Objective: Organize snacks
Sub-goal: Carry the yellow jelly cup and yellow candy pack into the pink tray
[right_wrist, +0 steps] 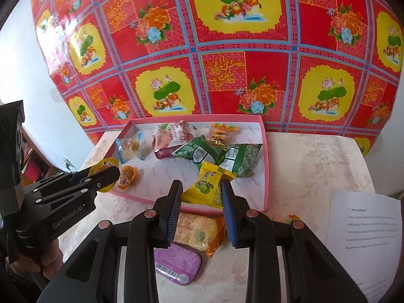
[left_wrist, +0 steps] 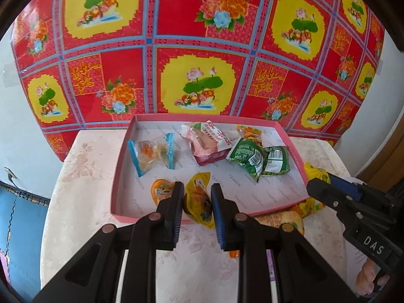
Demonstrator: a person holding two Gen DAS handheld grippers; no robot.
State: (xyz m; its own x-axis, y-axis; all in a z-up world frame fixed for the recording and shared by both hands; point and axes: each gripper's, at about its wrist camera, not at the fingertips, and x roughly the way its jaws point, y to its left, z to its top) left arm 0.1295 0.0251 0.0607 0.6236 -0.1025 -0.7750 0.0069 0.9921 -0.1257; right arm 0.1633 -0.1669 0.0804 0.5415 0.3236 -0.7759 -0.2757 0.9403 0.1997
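A pink-rimmed tray on the table holds several snacks: a clear blue-edged pack, a pink pouch, two green packs, an orange jelly cup. My left gripper is shut on a yellow-orange jelly cup over the tray's near edge. My right gripper is shut on a yellow lime-print snack pack above the tray's near rim. The right gripper also shows in the left wrist view, and the left gripper in the right wrist view.
An orange-yellow cracker pack and a purple tin lie on the table in front of the tray. A printed paper sheet lies at the right. A red floral cloth hangs behind the table.
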